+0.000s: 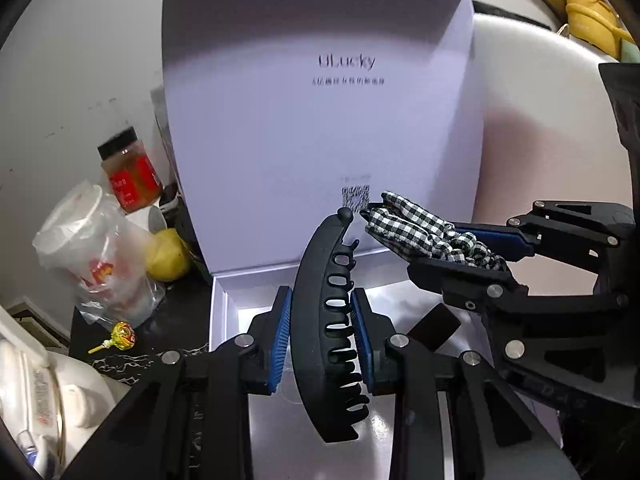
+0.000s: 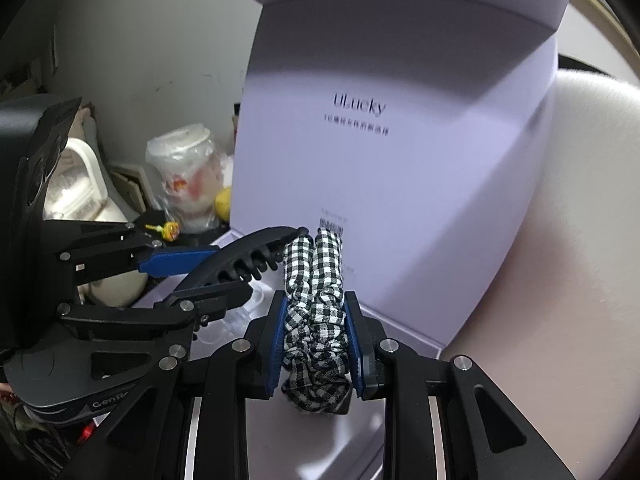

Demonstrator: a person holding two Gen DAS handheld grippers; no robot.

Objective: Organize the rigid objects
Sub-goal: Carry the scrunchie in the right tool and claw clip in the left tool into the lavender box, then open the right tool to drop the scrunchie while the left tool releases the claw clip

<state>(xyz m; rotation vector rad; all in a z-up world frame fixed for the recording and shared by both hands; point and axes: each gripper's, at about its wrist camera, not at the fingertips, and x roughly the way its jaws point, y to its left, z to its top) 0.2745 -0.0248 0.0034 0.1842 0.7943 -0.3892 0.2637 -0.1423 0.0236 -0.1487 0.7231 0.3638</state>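
Gripping a black hair clip point(image 1: 326, 320), the left claw point(image 1: 322, 336) is closed on it across the middle, blue pads on both flanks. In the left wrist view the clip's long axis runs straight ahead along the fingers, its curved back to the left and its teeth to the right, its knobbed tip pointing at the upright lid of the white box point(image 1: 320, 120). The open tray of the box lies directly below and ahead of the claw, so the clip hangs over the tray, not yet set down. To the right, the right claw point(image 1: 464, 250) comes in from the side, clamped on a black-and-white check scrunchie point(image 1: 420, 228); the scrunchie's free end sits just beside the clip's tip, apart from it. At the left edge of the dark worktop point(image 1: 120, 356) stand a bagged cup point(image 1: 88, 248), a jar point(image 1: 130, 172), a lemon point(image 1: 168, 254) and a lollipop point(image 1: 120, 336).

From the right wrist view the right claw point(image 2: 316, 340) is shut on the scrunchie point(image 2: 314, 312), which is bunched and folded long, standing up out of the fingers toward the lid. The left claw point(image 2: 188, 272) reaches in from the left with the clip point(image 2: 236, 258), whose teeth nearly meet the scrunchie. Both claws hover over the tray point(image 2: 404, 336); I judge each item needs only lowering, the clip laid lengthwise, and the left looks marginally nearer the tray's front.
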